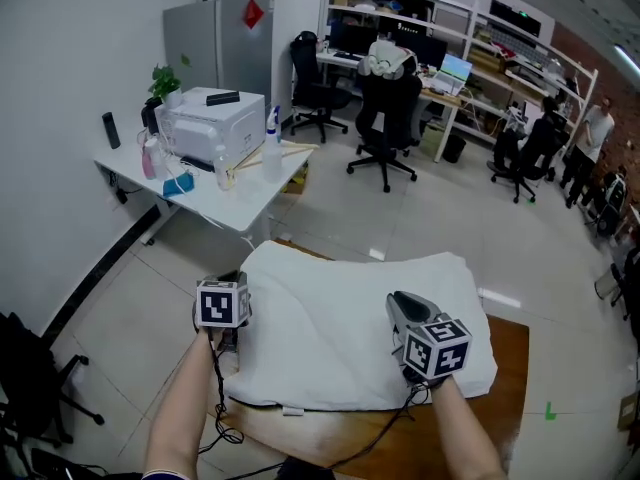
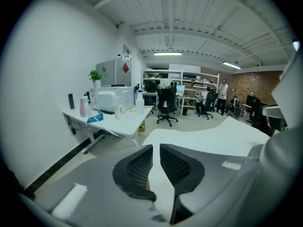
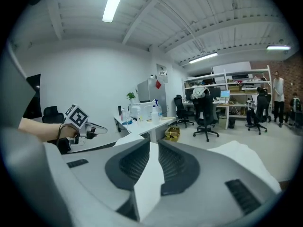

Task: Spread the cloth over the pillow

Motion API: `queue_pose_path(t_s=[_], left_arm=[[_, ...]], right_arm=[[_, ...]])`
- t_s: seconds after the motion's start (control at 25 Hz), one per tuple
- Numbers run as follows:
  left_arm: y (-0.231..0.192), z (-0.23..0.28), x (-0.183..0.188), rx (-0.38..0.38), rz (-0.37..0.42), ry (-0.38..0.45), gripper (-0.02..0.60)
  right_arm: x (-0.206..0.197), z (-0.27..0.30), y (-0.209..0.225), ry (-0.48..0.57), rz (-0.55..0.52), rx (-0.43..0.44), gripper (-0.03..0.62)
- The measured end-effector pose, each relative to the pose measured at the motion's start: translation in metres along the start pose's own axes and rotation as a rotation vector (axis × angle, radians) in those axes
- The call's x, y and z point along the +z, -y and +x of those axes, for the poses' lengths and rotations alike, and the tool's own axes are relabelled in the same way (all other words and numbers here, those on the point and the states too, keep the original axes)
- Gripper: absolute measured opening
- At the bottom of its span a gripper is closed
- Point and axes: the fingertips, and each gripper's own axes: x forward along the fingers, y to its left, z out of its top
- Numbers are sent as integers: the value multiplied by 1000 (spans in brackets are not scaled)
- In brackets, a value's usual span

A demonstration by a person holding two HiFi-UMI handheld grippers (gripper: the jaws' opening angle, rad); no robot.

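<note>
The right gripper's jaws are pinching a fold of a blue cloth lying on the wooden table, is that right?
Not quite. The cloth is white, not blue, as the head view shows. The jaws of the right gripper are indeed pinching a fold of it, and it lies on the wooden table.

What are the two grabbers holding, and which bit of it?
The white cloth. The left gripper pinches its left edge; the right gripper pinches a fold near its right side.
</note>
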Motion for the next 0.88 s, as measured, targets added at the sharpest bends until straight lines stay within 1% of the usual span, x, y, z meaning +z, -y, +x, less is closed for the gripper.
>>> queue_pose_path(t_s=[0.04,0.08,0.16,0.24,0.32,0.48,0.64,0.76,0.88], left_arm=[[10,-10,3,-5,10,19,42],[20,-21,5,-12,19,41,38],[41,-45,12,-35,31,91,11],[66,-71,22,-72,38,143,11],[91,-96,25,-112,44,179,11],[144,-148,22,-187,67,232,11],[202,-201,19,-263,101,290,11],[242,-230,14,-326,105,320,11],[278,-253,11,-400,110,341,10]], right_arm=[[2,-10,-2,13,-2,-11,45],[4,-21,-4,24,-7,-20,9],[10,-45,-11,44,-17,-32,8],[18,-71,-17,72,-23,-44,2],[22,-99,-23,101,-32,-61,-2],[26,-158,-32,161,-86,-115,2],[30,-214,-42,239,-75,-135,2],[28,-240,-52,272,-73,-142,3],[23,-254,-65,290,-55,-138,3]])
